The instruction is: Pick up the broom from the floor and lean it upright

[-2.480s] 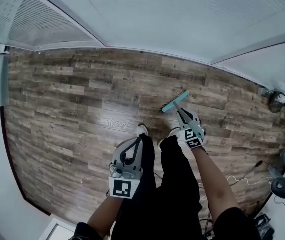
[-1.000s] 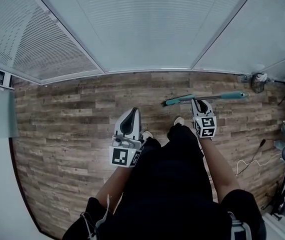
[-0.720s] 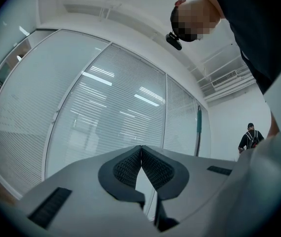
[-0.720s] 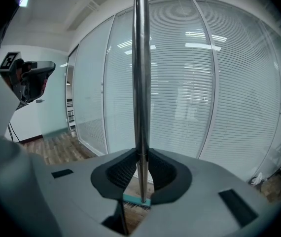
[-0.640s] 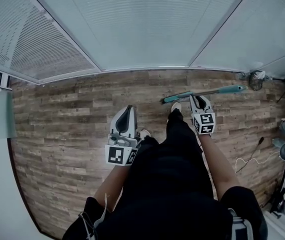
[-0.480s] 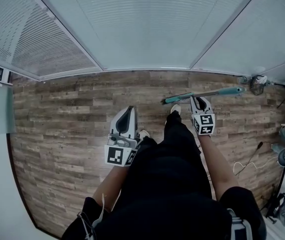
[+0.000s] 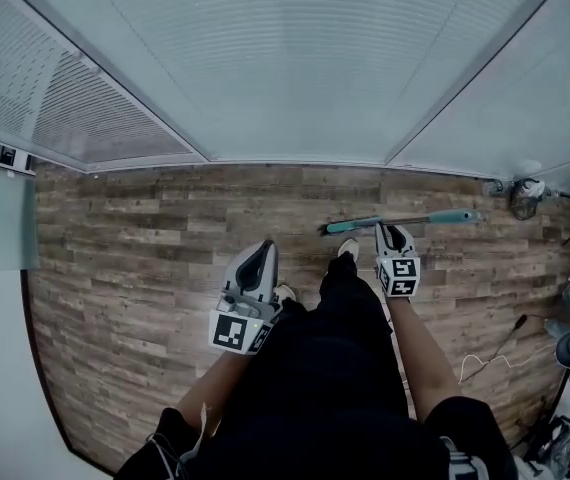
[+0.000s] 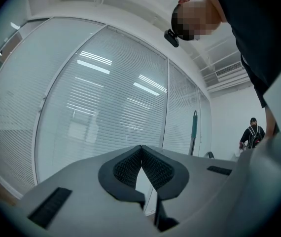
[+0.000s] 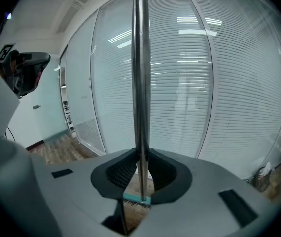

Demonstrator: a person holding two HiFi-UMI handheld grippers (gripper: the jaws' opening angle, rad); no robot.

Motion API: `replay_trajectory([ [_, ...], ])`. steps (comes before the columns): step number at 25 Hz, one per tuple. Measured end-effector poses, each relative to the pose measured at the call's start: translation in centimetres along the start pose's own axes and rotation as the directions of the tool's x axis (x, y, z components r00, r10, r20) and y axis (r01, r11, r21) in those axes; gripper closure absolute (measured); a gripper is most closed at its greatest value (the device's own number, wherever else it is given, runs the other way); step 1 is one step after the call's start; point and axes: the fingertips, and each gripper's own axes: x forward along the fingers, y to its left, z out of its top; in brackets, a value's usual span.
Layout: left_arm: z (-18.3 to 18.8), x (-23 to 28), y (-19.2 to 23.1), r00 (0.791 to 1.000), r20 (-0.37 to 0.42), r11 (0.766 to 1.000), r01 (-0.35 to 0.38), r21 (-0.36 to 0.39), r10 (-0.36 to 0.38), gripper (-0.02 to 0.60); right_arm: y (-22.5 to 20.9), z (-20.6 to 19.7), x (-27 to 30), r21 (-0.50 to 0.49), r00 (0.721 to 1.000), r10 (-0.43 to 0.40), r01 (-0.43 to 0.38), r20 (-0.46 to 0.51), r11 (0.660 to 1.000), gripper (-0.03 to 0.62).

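As right hand-held gripper (image 9: 141, 158) clamps it, broom (image 9: 140, 83) upright

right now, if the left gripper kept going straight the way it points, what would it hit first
Most likely the glass wall with blinds. The left gripper, jaws together and empty, faces it squarely, and nothing shows in between. How far off the wall stands is hard to tell.

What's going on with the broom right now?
A person has the right tongs clamped on the teal-headed broom with the silver metal pole. The broom stands roughly upright, head down over the wood-plank floor, in front of the glass wall with white blinds. Whether it leans on that wall yet is unclear. The left tongs are shut and empty.
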Motion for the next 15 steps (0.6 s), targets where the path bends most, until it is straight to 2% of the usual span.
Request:
replay_trajectory([
  [4, -1.3, 5.1, -1.4, 0.999, -0.039, 0.999, 0.021, -0.037, -0.023, 0.563, -3.0, -0.9, 1.8, 0.038, 1.000, -0.013, 0.014, -0.019, 0.999, 0.514],
  [10, -2.8, 13.7, -3.2, 0.991, -0.106, 0.997, 0.076, -0.019, -0.078, 0.563, -8.4, -1.3, 4.2, 0.109, 0.998, -0.051, 0.054, -0.027, 0.993, 0.514],
  [15, -2.3, 18.3, -3.8, 0.990, -0.111, 0.996, 0.087, 0.003, -0.086, 0.563, -12.2, -2.4, 5.3, 0.155, 0.996, -0.066, 0.073, -0.053, 0.985, 0.514],
])
